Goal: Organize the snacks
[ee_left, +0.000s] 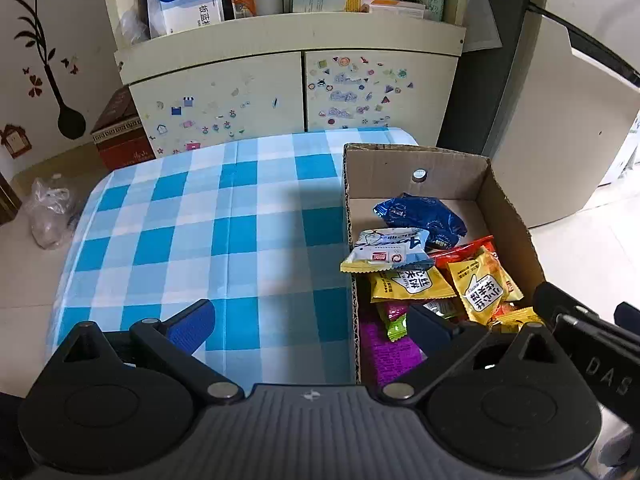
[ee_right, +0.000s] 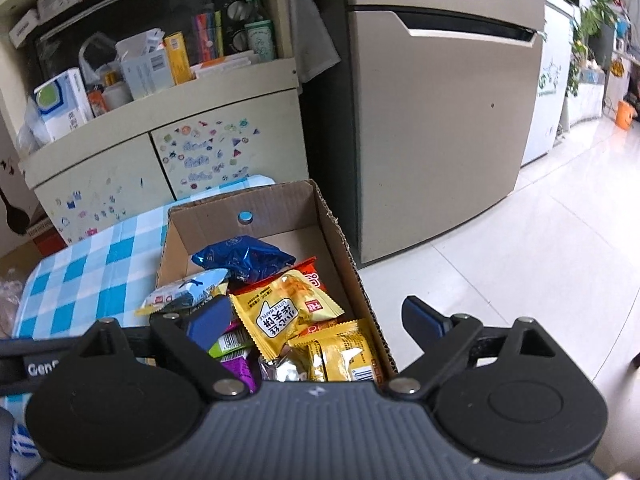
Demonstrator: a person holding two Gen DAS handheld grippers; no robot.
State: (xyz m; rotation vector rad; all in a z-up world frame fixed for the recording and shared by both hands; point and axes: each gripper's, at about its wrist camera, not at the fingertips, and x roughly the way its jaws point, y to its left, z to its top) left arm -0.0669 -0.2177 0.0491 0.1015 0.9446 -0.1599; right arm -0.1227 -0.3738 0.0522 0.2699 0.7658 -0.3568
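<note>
Surface: blue-and-white checked tablecloth [ee_left: 224,216]; cream stickered cabinet [ee_left: 288,92] at 12 o'clock.
Box: open brown cardboard box [ee_right: 340,236] of snack packets [ee_right: 280,312] — straddled by both grippers.
Jaws: left gripper [ee_left: 316,320] and right gripper [ee_right: 320,316] wide apart — empty.

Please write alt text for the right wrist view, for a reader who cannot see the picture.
An open right gripper, holding nothing, hangs over a cardboard box filled with snack packets: a yellow packet on top, a dark blue foil packet behind it. The box stands on a blue and white checked tablecloth, with a cream cabinet and a beige fridge behind.
</note>
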